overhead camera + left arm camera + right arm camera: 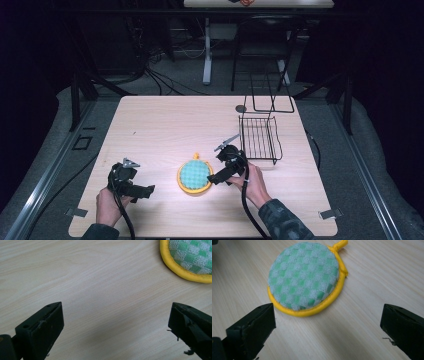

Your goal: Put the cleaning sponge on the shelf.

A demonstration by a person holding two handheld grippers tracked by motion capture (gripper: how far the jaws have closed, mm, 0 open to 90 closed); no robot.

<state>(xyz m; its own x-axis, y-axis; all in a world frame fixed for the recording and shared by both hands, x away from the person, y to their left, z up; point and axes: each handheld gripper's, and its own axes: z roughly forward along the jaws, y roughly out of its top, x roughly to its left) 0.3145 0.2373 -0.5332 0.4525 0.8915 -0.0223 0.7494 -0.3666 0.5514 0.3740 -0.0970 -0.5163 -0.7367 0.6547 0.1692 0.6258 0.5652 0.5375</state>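
A round green-checked pot holder [194,174] with a yellow rim and a small yellow loop lies flat on the wooden table [165,125], near the front middle. My right gripper [213,179] is at its right edge, open, jaws wide. In the right gripper view the pot holder [304,277] lies just beyond my open jaws [328,323], nothing between them. My left gripper [148,191] rests low at the front left, open, pointing toward the pot holder. In the left gripper view the yellow rim of the pot holder [190,262] shows at the top right, beyond my open left gripper [116,326].
A black wire rack [259,137] stands at the right of the table, with a taller wire frame [272,95] behind it at the back edge. A small dark disc [241,108] lies beside that frame. A desk and cables stand beyond the table.
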